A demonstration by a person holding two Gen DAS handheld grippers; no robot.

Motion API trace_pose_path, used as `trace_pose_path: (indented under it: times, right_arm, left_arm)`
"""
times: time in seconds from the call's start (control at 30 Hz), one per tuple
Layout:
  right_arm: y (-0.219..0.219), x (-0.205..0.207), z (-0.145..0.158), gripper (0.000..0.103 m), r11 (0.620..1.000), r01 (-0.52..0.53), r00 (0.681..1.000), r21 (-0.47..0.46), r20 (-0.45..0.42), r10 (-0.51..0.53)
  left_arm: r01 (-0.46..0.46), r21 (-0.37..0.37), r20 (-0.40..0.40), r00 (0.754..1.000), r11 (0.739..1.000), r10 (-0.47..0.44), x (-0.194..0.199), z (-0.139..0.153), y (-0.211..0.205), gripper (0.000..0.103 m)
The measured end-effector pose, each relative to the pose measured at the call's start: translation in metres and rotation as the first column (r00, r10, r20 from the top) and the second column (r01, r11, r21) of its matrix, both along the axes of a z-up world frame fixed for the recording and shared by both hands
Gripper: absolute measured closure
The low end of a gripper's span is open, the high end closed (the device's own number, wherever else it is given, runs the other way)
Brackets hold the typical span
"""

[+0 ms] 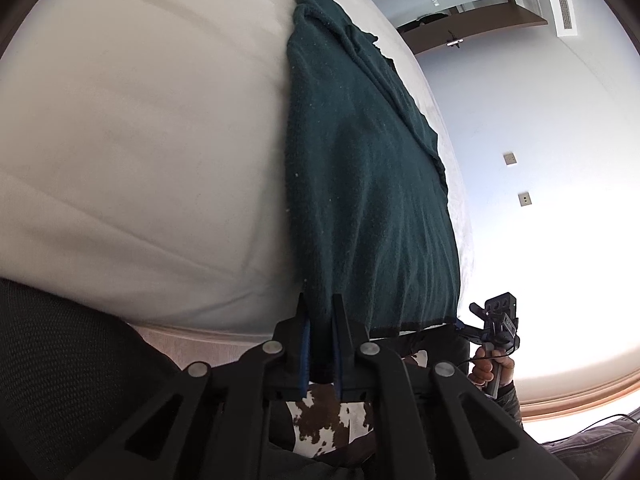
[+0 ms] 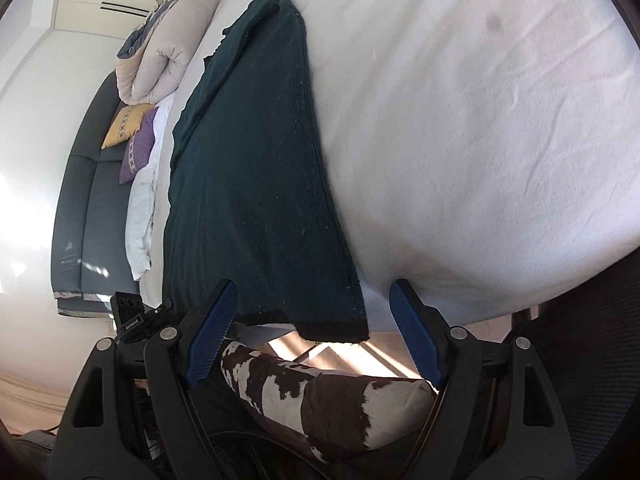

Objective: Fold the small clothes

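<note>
so the dark green garment (image 1: 360, 168) lies lengthwise on the bed (image 1: 140, 140), hem overhanging its near edge; left tool (image 1: 320, 312) apparently clenched on a hem corner, right tool (image 2: 312, 328) released; cross folds remain.

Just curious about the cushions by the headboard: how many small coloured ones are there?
2: a yellow patterned square cushion against the dark headboard, and a purple patterned cushion directly beside it, overlapping. Others may be hidden behind the rolled beige duvet.
</note>
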State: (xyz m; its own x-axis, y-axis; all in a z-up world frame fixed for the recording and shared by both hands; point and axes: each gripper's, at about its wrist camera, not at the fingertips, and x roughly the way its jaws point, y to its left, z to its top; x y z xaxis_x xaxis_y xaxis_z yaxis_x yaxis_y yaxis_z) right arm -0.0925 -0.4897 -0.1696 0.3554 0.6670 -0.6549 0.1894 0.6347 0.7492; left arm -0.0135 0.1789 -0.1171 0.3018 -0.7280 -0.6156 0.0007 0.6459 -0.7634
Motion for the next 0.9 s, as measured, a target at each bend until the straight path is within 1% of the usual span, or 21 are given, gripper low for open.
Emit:
trace_pose_path:
  times: [0.1,0.13,0.17,0.2,0.23,0.27,0.3,0.37,0.43,0.5,0.57,0.8,0.9]
  right_arm:
    - [-0.003,-0.003,-0.006,0.025,0.999,0.018,1.000,0.046,0.004,-0.018]
    - [-0.002,-0.003,-0.006,0.027,0.999,0.015,1.000,0.051,0.008,-0.015]
    - [-0.001,-0.004,-0.007,0.035,0.999,0.010,1.000,0.047,0.007,-0.011]
    - [0.000,-0.004,-0.008,0.040,0.999,0.006,1.000,0.041,0.005,-0.006]
    - [0.002,-0.004,-0.010,0.053,0.999,0.001,1.000,0.037,0.000,-0.001]
    - [0.002,-0.003,-0.011,0.068,0.999,0.000,1.000,0.033,-0.002,0.000]
    - [0.003,-0.005,-0.012,0.074,1.000,-0.001,1.000,0.029,-0.004,0.001]
    - [0.005,-0.005,-0.011,0.083,1.000,-0.003,1.000,0.025,0.004,0.002]
    - [0.008,-0.003,-0.004,0.090,1.000,-0.007,1.000,0.023,0.027,0.006]
    - [0.008,-0.001,0.003,0.093,1.000,-0.003,0.999,0.029,0.051,0.001]
    - [0.009,0.003,0.017,0.094,0.999,0.006,0.995,0.047,0.097,-0.010]
    - [0.013,0.023,0.062,0.095,0.995,0.024,0.974,0.098,0.224,-0.046]
    - [0.015,0.037,0.070,0.095,0.996,0.022,0.974,0.081,0.223,-0.040]
  left_arm:
    - [-0.006,-0.008,0.004,1.000,1.000,0.006,-0.001,0.001,0.002,0.096]
    - [-0.005,-0.010,0.006,1.000,1.000,0.005,-0.002,0.001,0.003,0.096]
    - [-0.006,-0.011,0.008,1.000,1.000,0.006,-0.001,0.001,0.004,0.096]
    - [-0.006,-0.013,0.010,1.000,1.000,0.006,-0.002,0.002,0.004,0.096]
    - [-0.007,-0.015,0.012,1.000,1.000,0.007,-0.002,0.003,0.005,0.096]
    - [-0.008,-0.016,0.013,1.000,1.000,0.008,-0.002,0.003,0.005,0.096]
    - [-0.010,-0.016,0.015,1.000,1.000,0.010,-0.002,0.004,0.006,0.096]
    - [-0.009,-0.017,0.030,0.999,1.000,0.010,-0.004,0.006,0.007,0.096]
    - [-0.017,-0.030,0.042,0.999,0.999,0.018,-0.005,0.010,0.010,0.096]
    - [-0.024,-0.047,0.059,0.998,0.999,0.027,-0.005,0.016,0.010,0.096]
    - [-0.031,-0.063,0.077,0.996,0.998,0.036,-0.006,0.022,0.010,0.096]
    - [-0.057,-0.170,0.165,0.983,0.984,0.085,0.000,0.053,0.009,0.096]
    - [-0.071,-0.200,0.184,0.977,0.977,0.109,0.005,0.060,0.010,0.096]
